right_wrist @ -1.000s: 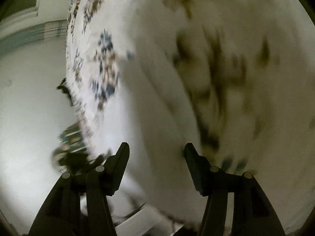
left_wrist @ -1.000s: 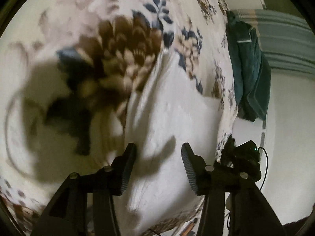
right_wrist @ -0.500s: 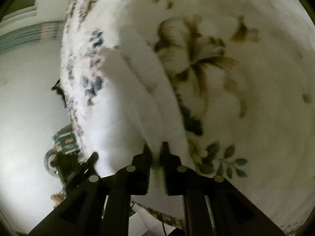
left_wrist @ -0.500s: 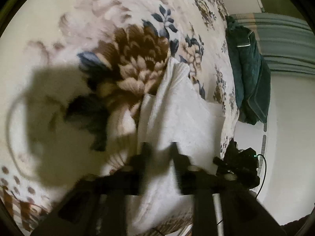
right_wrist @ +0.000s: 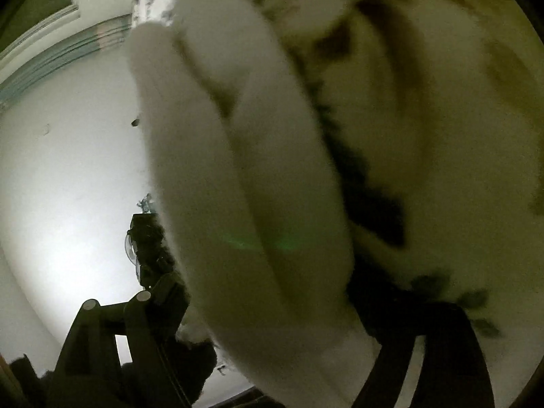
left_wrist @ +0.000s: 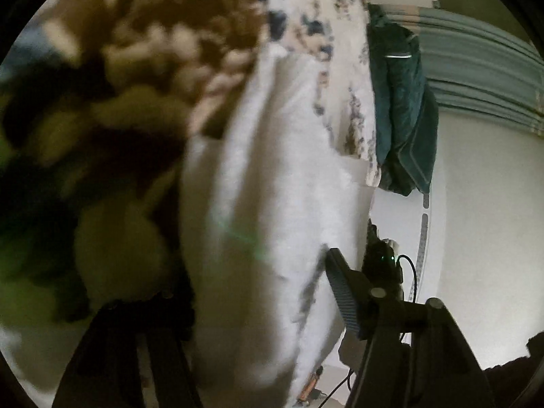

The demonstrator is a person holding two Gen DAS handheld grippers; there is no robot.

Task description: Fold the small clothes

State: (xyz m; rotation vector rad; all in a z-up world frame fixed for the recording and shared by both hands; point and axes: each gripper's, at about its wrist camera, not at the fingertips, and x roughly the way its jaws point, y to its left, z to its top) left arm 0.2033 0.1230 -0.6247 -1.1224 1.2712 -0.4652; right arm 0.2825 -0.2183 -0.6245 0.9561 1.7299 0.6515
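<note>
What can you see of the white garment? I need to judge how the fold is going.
The white garment looks like soft, slightly fuzzy knit, plain white, bunched into long lengthwise folds. It lies on the floral bedspread near the bed's edge, running away from both cameras. It passes between the fingers of the left tongs and fills the gap of the right tongs. Motion blur hides any seams, and whether the pads press it cannot be told.

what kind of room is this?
Probably a bedroom: a floral bedspread covers what looks like a bed, a white garment lies on it, and dark green clothing hangs over its far edge.
</note>
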